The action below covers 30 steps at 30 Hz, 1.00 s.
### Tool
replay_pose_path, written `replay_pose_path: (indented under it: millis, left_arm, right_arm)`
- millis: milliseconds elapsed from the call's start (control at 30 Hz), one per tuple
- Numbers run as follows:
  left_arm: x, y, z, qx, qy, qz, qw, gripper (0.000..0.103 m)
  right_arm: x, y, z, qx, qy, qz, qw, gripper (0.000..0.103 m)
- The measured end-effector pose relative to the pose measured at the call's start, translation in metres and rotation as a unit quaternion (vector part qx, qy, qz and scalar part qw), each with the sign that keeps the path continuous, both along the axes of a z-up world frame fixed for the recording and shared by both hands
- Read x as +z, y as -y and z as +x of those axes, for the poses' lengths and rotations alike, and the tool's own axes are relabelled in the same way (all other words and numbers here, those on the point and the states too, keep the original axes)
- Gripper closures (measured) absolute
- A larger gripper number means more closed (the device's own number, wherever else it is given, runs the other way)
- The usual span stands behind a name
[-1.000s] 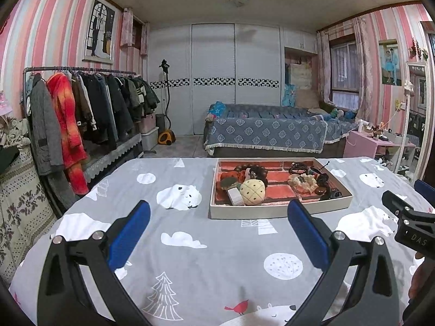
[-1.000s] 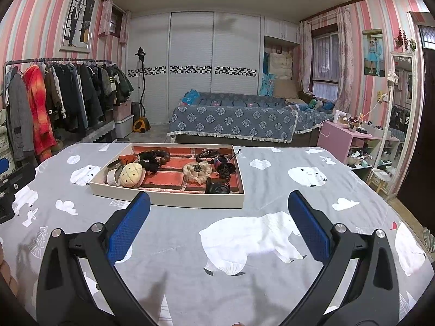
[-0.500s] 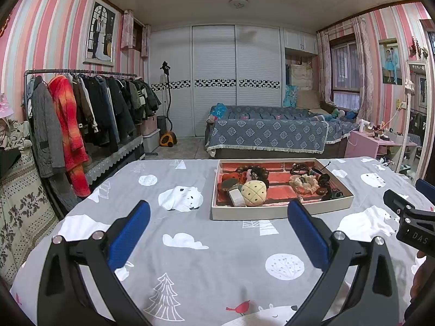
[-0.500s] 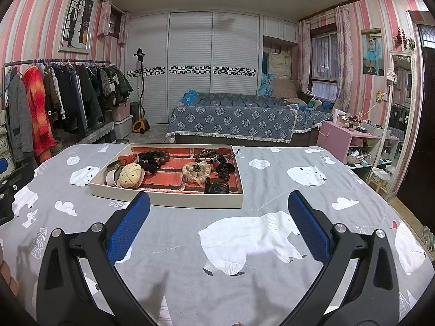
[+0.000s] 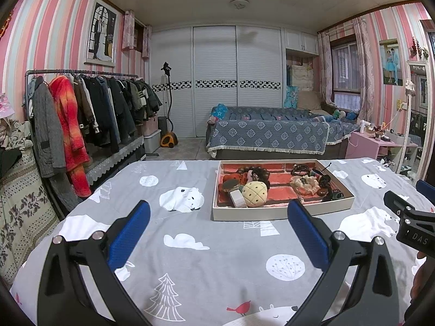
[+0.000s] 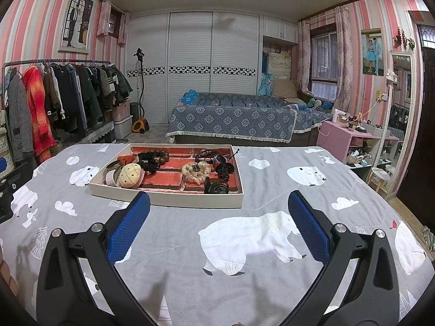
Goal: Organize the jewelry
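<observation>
Both my left gripper [image 5: 217, 217] and right gripper [image 6: 217, 209] gape wide, holding nothing, above the cloth [image 6: 258, 271]. The tray [image 6: 168, 199] sits at eleven o'clock from my right. Its bracelets [image 6: 152, 159] and cords [image 6: 217, 163] lie tangled; grabbing one could drag neighbours out, or nudge the light tray.

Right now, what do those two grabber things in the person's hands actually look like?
Both are alike: the left gripper and right gripper have glossy black angular frames, silver bolts, and jaws faced with textured blue pads. The right gripper's black body bears white lettering "DAS".
</observation>
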State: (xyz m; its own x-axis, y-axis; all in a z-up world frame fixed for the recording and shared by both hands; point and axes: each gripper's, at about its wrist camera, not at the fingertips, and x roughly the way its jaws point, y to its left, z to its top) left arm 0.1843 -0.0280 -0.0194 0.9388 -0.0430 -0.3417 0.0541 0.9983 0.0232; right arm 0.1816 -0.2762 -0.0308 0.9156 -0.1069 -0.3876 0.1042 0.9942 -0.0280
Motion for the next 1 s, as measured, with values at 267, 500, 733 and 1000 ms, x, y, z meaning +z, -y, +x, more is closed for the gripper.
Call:
replay_pose_path:
  millis: [267, 500, 733, 1000]
  left_arm:
    - [0.0024, -0.0030, -0.0008, 0.002, 0.003, 0.005, 1.0000, 0.004]
    - [0.0026, -0.0029, -0.0011, 0.002, 0.003, 0.005, 1.0000, 0.004]
    - [0.0025, -0.0027, -0.0012, 0.002, 0.004, 0.006, 1.0000, 0.004]
    - [0.0024, -0.0033, -0.0013, 0.003, 0.005, 0.007, 1.0000, 0.004]
  right_arm:
    - [-0.0001, 0.0013, 0.0008, -0.003, 0.001, 0.000, 1.000, 0.004]
    - [-0.0002, 0.0007, 0.0015, -0.005, 0.002, -0.003, 1.000, 0.004]
    - [-0.0003, 0.0007, 0.0014, -0.005, 0.002, -0.003, 1.000, 0.004]
    - [-0.0004, 0.0007, 0.0015, -0.005, 0.001, -0.003, 1.000, 0.004]
